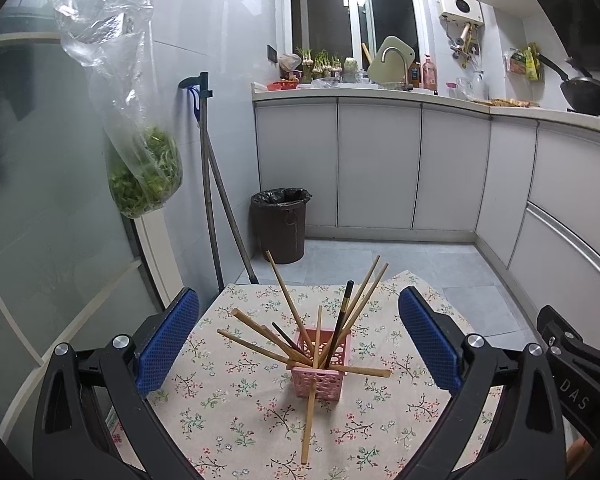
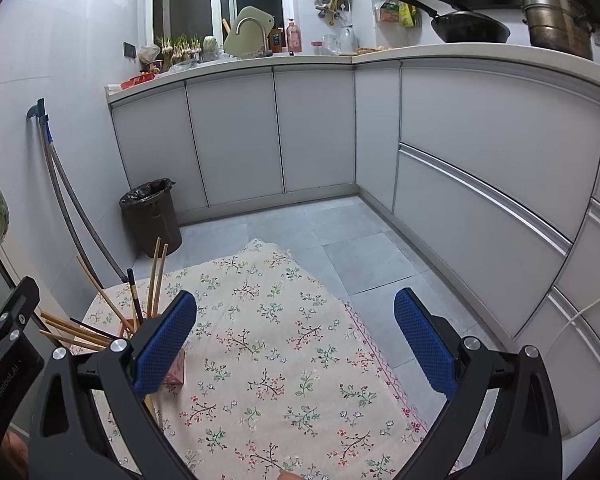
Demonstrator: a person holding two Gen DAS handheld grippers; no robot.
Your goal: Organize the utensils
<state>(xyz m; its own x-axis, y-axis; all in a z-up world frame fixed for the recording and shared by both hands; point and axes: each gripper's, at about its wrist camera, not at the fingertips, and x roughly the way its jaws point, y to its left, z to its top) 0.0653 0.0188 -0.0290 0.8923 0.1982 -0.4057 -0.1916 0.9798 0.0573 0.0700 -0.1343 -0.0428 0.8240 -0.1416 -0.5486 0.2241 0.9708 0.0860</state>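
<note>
**Both grippers empty above the table; loose chopsticks left beside the holder**

Nearest the cameras, the left gripper [image 1: 300,332] is held with its blue pads spread wide and nothing between them. The right gripper [image 2: 296,340] is likewise spread and empty, aimed over a bare stretch of the floral tablecloth [image 2: 284,344].

Just beyond the left gripper, one loose chopstick [image 1: 309,420] is seen lying on the cloth, its far end against the front of the pink holder [image 1: 314,376]. A second chopstick [image 1: 360,370] appears to be laid crosswise at the holder's rim. The rest of the chopsticks [image 1: 340,312] are stood in the holder, fanned out at steep tilts in several directions.

The sorting is judged nearly done, the two strays remaining. The holder looks light and top-heavy; it could be tipped if a leaning stick were brushed by a wide pad on approach. The flat stick could be pushed along the cloth or pinched together with the fabric.

Farther off, a lined bin [image 1: 281,224] stands on the tiled floor before the cabinets [image 1: 376,168].
</note>
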